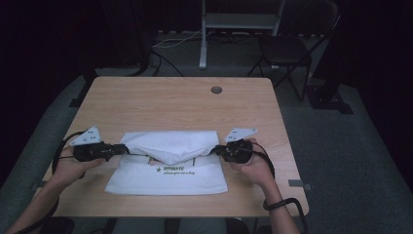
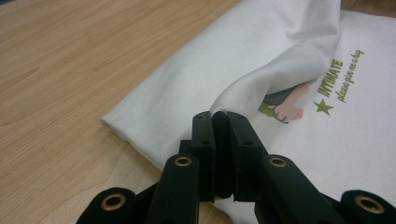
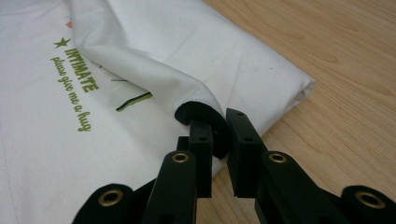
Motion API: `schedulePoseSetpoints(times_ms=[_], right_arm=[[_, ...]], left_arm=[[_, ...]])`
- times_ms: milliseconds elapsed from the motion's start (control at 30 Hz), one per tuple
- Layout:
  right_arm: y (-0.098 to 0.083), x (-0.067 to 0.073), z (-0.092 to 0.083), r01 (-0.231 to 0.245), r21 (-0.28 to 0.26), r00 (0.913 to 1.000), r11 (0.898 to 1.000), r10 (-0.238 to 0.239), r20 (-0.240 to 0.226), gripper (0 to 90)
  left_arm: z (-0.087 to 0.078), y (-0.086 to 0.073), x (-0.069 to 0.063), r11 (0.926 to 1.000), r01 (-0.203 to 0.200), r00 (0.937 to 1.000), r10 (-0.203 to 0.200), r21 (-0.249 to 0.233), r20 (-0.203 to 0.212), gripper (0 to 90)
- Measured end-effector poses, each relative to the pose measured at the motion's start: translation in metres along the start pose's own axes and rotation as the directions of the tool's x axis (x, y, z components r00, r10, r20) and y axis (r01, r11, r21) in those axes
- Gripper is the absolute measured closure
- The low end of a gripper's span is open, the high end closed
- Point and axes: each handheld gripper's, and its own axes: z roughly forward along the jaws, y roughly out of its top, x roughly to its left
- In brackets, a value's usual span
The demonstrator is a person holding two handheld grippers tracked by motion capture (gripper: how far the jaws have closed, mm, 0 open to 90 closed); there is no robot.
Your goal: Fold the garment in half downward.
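Right gripper [image 3: 218,128] pinches a folded edge of the white shirt [image 3: 154,70], jaws closed on the cloth. Green lettering faces up. Shirt lies on the wooden table [image 3: 345,60].

The white cloth [image 3: 56,154] bears green print: a star, "INTIMATE", and below it "please give me a hug".

One white shirt [image 1: 168,163], two tongs, one table [image 1: 180,102], one chair [image 1: 287,48].
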Motion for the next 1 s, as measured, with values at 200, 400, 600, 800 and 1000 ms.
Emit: schedulePoseSetpoints(times_ms=[200, 400, 600, 800, 1000], right_arm=[[0.000, 0.005, -0.002, 0.011, 0.002, 0.9999, 1.000, -0.011, -0.006, 81.7], [-0.002, 0.008, -0.004, 0.014, 0.003, 0.9999, 1.000, -0.014, -0.010, 81.8], [-0.003, 0.010, -0.006, 0.011, -0.008, 0.9999, 1.000, -0.012, -0.006, 81.9], [-0.003, 0.012, -0.008, 0.020, -0.011, 0.9998, 1.000, -0.020, -0.003, 81.9], [-0.004, 0.017, -0.012, 0.028, -0.010, 0.9996, 1.000, -0.029, -0.007, 81.9]], left_arm=[[-0.004, -0.001, -0.004, 1.0000, -0.003, 1.0000, 0.003, -0.006, 0.003, 82.7], [-0.006, -0.001, -0.007, 0.9999, -0.002, 1.0000, 0.002, -0.017, 0.005, 82.7], [-0.009, -0.001, -0.010, 0.9997, 0.000, 1.0000, 0.000, -0.024, 0.006, 82.5], [-0.010, -0.003, -0.012, 0.9994, 0.004, 1.0000, -0.003, -0.035, 0.008, 82.5], [-0.014, -0.003, -0.015, 0.9991, 0.002, 1.0000, -0.002, -0.043, 0.010, 82.5]])
